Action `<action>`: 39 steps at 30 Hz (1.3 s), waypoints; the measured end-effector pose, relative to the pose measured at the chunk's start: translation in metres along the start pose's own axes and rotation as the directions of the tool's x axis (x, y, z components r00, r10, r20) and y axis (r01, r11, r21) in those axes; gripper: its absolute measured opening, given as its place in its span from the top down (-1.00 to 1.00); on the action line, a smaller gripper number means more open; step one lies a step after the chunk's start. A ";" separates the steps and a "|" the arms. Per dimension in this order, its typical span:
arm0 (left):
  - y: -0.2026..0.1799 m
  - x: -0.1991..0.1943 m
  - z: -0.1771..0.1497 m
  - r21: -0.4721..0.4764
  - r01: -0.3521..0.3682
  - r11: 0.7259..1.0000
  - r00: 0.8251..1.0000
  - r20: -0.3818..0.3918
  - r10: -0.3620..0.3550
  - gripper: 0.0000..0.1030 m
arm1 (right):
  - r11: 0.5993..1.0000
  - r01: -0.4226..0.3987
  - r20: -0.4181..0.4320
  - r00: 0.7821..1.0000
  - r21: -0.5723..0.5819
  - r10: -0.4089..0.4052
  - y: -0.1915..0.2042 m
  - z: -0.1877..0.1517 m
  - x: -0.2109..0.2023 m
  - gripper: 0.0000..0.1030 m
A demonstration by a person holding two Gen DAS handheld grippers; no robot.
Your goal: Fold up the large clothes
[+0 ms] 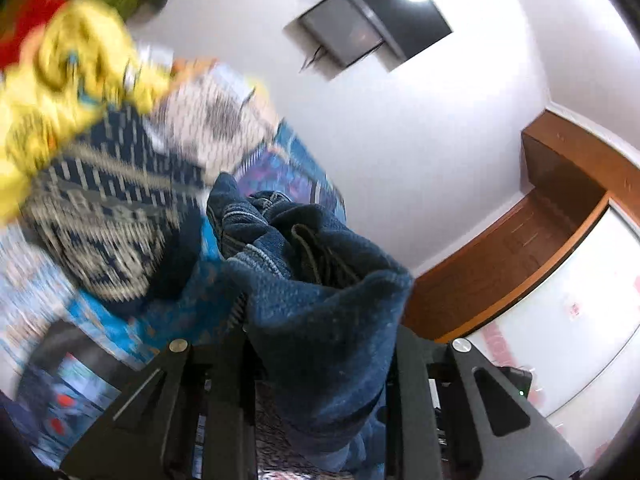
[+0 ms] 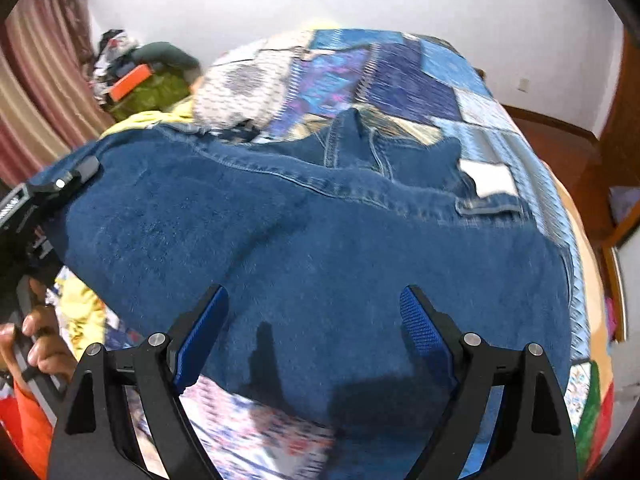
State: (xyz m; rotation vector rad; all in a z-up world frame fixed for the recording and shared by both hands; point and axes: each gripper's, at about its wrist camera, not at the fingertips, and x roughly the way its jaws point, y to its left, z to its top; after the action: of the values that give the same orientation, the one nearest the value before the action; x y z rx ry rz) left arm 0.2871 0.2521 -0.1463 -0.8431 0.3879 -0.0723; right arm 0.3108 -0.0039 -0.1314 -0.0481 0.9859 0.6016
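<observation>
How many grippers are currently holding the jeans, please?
1. The left gripper is shut on a bunched part of the jeans. The right gripper is open above the jeans spread on the quilt.

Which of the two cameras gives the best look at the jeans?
The right wrist view: the jeans spread across the quilt, seams and pocket visible. The left wrist view shows only a bunched fold of them clamped in the left gripper.

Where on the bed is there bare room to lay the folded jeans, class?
Free: the quilt beyond the jeans, toward the far wall. Crowded: the left side, with the yellow cloth and patterned pillow. Left gripper holds denim; right gripper is open.
</observation>
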 end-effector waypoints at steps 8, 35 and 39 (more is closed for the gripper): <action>-0.002 -0.034 0.019 0.105 -0.119 0.987 0.992 0.057 0.114 0.59 | 0.995 -0.081 -0.150 0.986 -0.064 0.071 0.054 -0.008 0.066 -0.72; -0.183 0.167 -0.209 0.655 0.085 0.750 0.873 -0.412 0.261 0.59 | 0.896 0.142 -0.024 0.989 0.421 -0.145 -0.171 -0.101 -0.060 -0.89; -0.172 0.167 -0.244 0.688 0.125 0.715 0.823 -0.474 0.312 0.59 | 0.879 0.157 -0.047 0.987 0.450 -0.153 -0.184 -0.115 -0.063 -0.89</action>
State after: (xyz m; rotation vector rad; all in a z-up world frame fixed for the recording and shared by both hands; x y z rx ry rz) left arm 0.3689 -0.0725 -0.2163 -0.0060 0.9035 -0.3579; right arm 0.2887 -0.2217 -0.1886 0.2841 1.1002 0.2114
